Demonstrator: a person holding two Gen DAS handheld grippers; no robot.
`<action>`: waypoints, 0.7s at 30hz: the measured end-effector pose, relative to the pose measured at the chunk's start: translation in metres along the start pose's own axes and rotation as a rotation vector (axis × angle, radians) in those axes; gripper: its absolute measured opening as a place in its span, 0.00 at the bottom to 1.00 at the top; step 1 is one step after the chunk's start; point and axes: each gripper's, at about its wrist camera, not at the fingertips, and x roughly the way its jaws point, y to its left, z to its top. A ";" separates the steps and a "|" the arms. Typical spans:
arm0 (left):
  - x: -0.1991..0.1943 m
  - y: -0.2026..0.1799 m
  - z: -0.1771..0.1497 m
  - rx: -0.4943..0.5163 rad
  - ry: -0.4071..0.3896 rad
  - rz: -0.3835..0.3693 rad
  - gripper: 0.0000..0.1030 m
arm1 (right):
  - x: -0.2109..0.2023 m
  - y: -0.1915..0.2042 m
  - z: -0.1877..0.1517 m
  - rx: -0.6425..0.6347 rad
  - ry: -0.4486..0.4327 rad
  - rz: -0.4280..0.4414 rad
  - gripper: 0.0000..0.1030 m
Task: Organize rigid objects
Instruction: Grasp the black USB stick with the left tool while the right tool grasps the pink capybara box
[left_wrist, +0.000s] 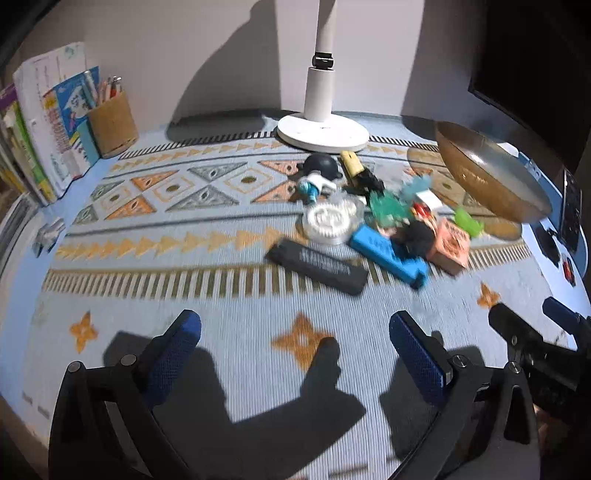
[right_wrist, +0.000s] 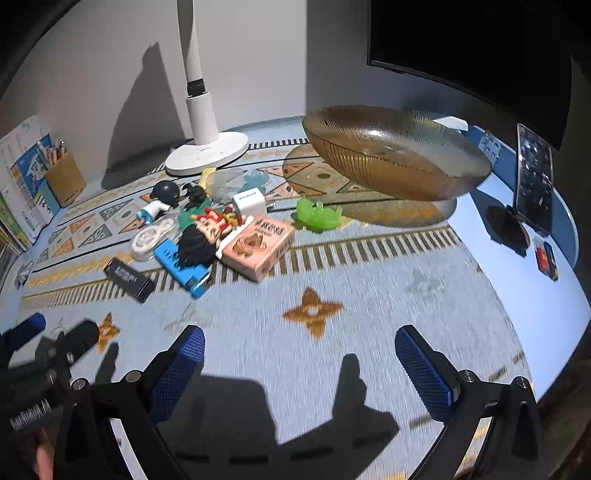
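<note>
We have sorted nothing yet, by the look of it. Our left gripper (left_wrist: 295, 354) hangs wide and empty above the patterned mat (left_wrist: 207, 295). At its 12 o'clock the pile is untouched: black rectangular case (left_wrist: 317, 266), white correction-tape dispenser (left_wrist: 328, 223), blue box (left_wrist: 388, 254), pink box (right_wrist: 258, 245), white charger cube (right_wrist: 248, 204), green toy (right_wrist: 317, 218). Our right gripper (right_wrist: 300, 363) is also wide, holding nothing. At its 1 o'clock the ribbed amber bowl (right_wrist: 436, 177) sits empty; every piece is still left to move, we judge.
</note>
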 end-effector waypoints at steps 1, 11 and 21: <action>0.006 -0.001 0.005 0.006 0.002 0.008 0.99 | 0.004 0.001 0.004 -0.007 0.002 -0.011 1.00; 0.059 -0.015 0.017 0.047 0.075 0.035 0.99 | 0.047 0.003 0.028 -0.046 0.055 -0.074 1.00; 0.072 -0.009 0.015 0.038 0.117 0.009 0.99 | 0.074 0.010 0.036 -0.066 0.090 -0.071 0.97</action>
